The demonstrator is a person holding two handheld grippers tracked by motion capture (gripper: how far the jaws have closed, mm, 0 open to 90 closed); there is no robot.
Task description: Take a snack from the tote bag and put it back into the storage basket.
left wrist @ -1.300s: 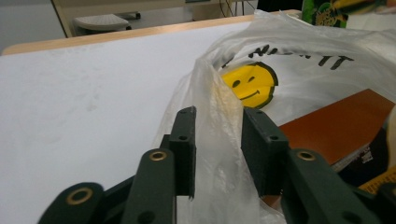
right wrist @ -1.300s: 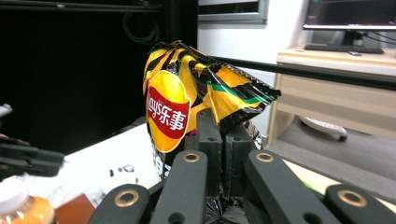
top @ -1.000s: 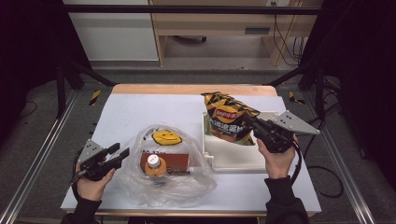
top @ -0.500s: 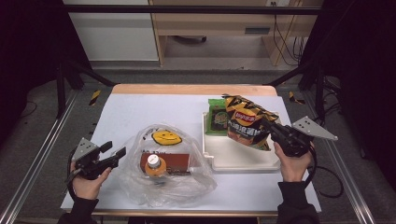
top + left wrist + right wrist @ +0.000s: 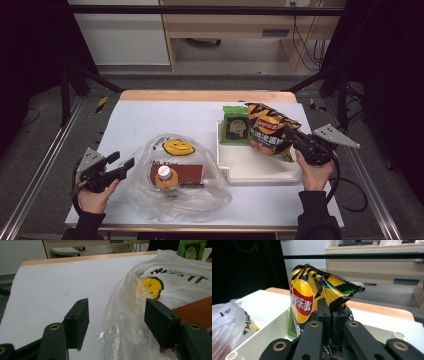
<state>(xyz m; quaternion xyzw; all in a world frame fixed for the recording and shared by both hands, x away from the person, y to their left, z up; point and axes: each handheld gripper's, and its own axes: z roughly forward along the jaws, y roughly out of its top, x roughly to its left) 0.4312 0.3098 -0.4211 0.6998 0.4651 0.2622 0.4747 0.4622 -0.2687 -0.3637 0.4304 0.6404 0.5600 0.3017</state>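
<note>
- One crisp bag [image 5: 272, 132], yellow and black with a red logo, is clamped at its lower edge in the right gripper [image 5: 295, 141]; it hangs over the far right part of the tray [image 5: 260, 167].
- One white tray sits on the table's [image 5: 150, 117] right half; one green packet [image 5: 235, 125] stands at its far left corner, its right side hidden by the crisp bag.
- One clear plastic bag [image 5: 172, 177] with a yellow smiley lies near the front, left of the tray; inside are one orange-capped bottle [image 5: 165, 176] and a brown box [image 5: 192, 172], hard to read.
- The left gripper [image 5: 125, 165] has just been opening; its jaws stand apart, a loose fold of the plastic bag between them, unpressed.
</note>
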